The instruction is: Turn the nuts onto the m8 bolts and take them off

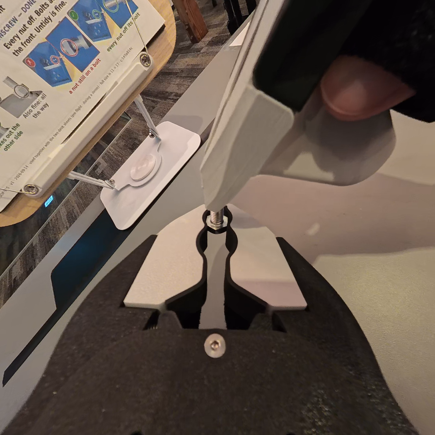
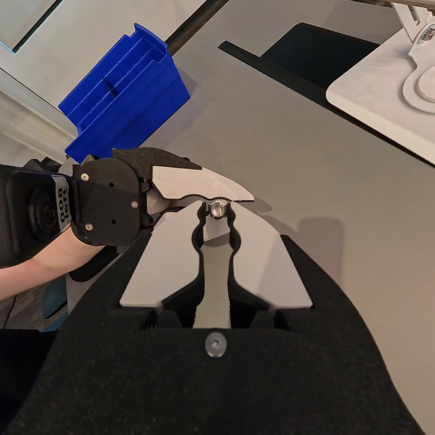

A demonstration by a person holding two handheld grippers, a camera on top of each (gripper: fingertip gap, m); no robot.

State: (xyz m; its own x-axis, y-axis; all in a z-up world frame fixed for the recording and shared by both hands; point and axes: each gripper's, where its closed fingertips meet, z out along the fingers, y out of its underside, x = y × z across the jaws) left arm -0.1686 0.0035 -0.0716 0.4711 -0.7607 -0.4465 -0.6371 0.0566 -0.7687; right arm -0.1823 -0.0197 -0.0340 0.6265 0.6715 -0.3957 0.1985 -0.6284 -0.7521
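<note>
My left gripper [image 1: 216,223] is shut on a silver nut [image 1: 216,224] that sits on the threaded shank of a bolt [image 1: 214,215]. The bolt runs up into the tips of my right gripper [image 1: 208,203], which comes down from the upper right. In the right wrist view, my right gripper [image 2: 217,211] is shut on the bolt [image 2: 217,210], seen end-on with the nut [image 2: 219,202] around it. The left gripper [image 2: 231,199] reaches in from the left and pinches that nut. Both are held above the grey table [image 2: 306,188]. The bolt head is hidden.
A blue bin [image 2: 127,94] stands at the table's far left. A white stand base [image 1: 150,174] sits at the table edge and carries a wooden board with an instruction sheet [image 1: 58,70]; the base also shows in the right wrist view [image 2: 376,98]. A thumb [image 1: 357,94] rests on the right gripper. Tip to tip, the grippers are about 5 centimetres apart.
</note>
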